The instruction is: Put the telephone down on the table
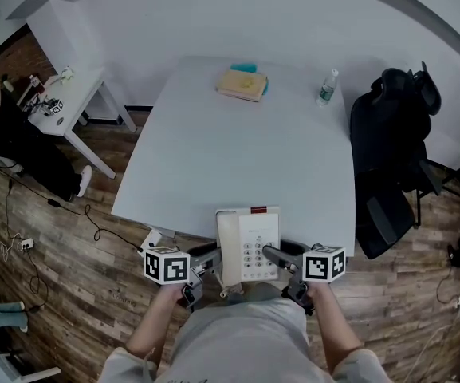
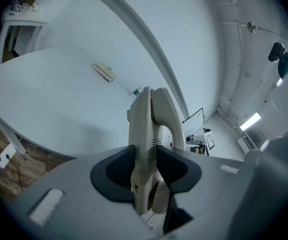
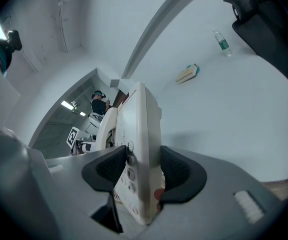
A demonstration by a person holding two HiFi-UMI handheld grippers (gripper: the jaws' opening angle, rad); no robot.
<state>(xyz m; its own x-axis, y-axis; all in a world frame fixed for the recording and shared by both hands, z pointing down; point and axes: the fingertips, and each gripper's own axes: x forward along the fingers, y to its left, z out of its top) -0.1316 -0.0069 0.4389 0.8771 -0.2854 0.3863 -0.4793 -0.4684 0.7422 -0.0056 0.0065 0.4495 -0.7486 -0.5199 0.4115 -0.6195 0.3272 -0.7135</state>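
A cream desk telephone (image 1: 248,244) with its handset on the left and a keypad hangs over the near edge of the pale table (image 1: 237,150). My left gripper (image 1: 210,259) is shut on the phone's left side, its dark pads squeezing the handset edge (image 2: 144,154). My right gripper (image 1: 273,255) is shut on the phone's right side, pads pressed on the keypad body (image 3: 139,159). Whether the phone touches the table I cannot tell.
A tan book on a teal one (image 1: 243,82) and a water bottle (image 1: 327,87) stand at the table's far side. A black office chair (image 1: 393,150) is at the right. A small white side table (image 1: 74,102) and floor cables (image 1: 54,206) lie left.
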